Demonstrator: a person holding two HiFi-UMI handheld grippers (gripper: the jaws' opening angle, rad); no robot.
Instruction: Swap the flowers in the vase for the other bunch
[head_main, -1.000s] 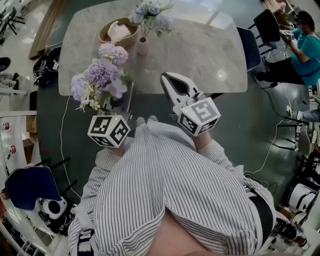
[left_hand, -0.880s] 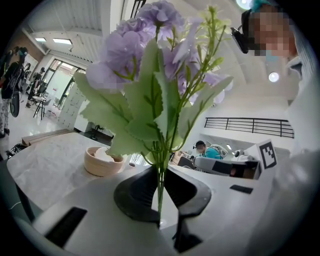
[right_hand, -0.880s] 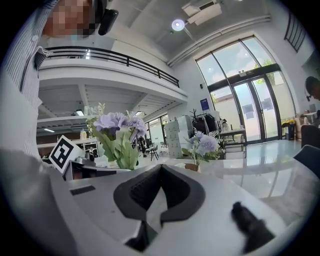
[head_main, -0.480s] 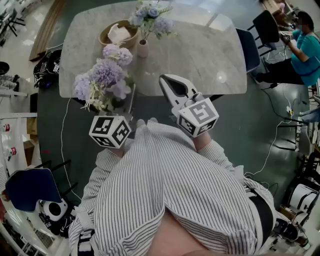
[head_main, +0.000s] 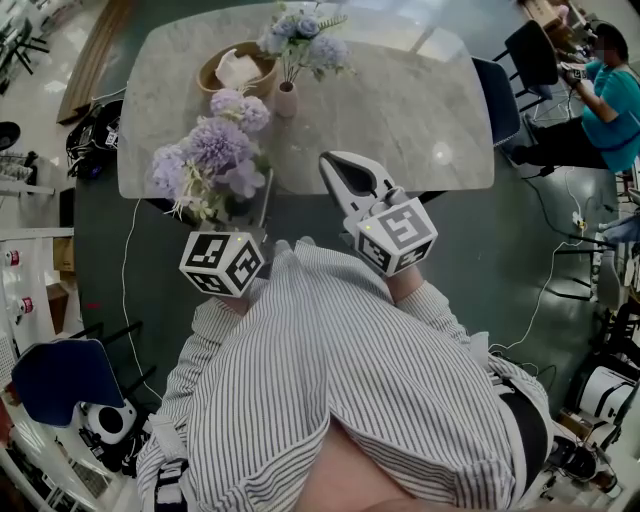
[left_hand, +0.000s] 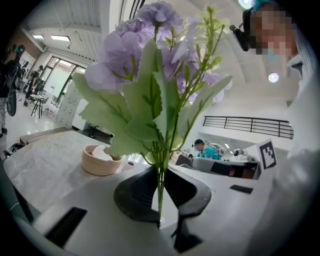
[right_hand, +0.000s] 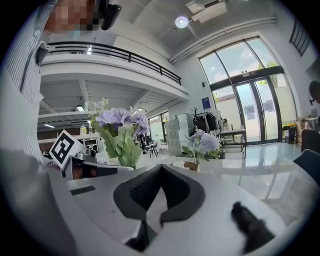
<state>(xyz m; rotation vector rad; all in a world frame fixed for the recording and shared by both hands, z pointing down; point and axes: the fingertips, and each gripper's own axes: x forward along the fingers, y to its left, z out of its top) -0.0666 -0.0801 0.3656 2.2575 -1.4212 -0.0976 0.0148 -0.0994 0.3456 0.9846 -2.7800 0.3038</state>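
Left gripper view: left gripper (left_hand: 160, 180) jaws nearly together, pinched on the thin green stems (left_hand: 160, 192) of the held purple bunch (left_hand: 150, 65). Blooms and leaves fill the upper frame.
Head view, left side: the blooms hide those jaws, only the marker cube (head_main: 222, 263) shows. The bunch is up in the air over the near table edge.
Right gripper view: right gripper (right_hand: 159, 197) jaws fully together, nothing between them.
Head view, right side: right gripper tips are over the near edge of the marble table (head_main: 420, 110), beside the held purple bunch, not touching it.
Vase: small pink vase (head_main: 286, 97) upright on the table beyond the held purple bunch. The other bunch (head_main: 300, 28), pale blue-purple, is in it.
Bowl: wooden bowl (head_main: 235, 66) just left of the vase, something white inside. It also shows in the left gripper view, where leaves mostly cover the vase.
Right gripper view only: both bunches side by side at eye level, the held one nearer and to the left.
Background: person in teal (head_main: 612, 95) seated at far right, well apart from the table.
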